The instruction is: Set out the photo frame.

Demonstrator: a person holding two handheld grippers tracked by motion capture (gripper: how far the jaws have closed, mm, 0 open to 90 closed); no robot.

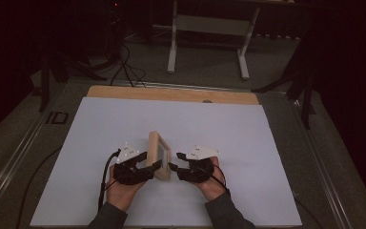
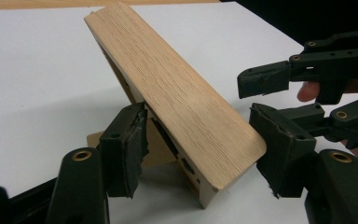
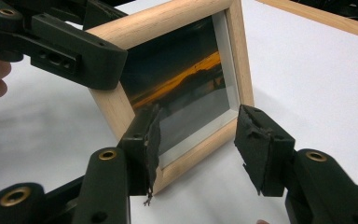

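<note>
A light wooden photo frame stands tilted on the white sheet, near its front middle. It holds a dark picture with an orange streak. My left gripper comes at it from the left. In the left gripper view its pads sit against the back and the front corner of the frame's side edge, shut on it. My right gripper faces the frame's glass from the right. Its jaws stand open, with the frame's lower corner just beyond them and the right pad well apart from the wood.
The white sheet covers a wooden table top whose far edge shows as a tan strip. Beyond it stand a white desk base and dark cables on the floor. Bare sheet lies on all sides of the frame.
</note>
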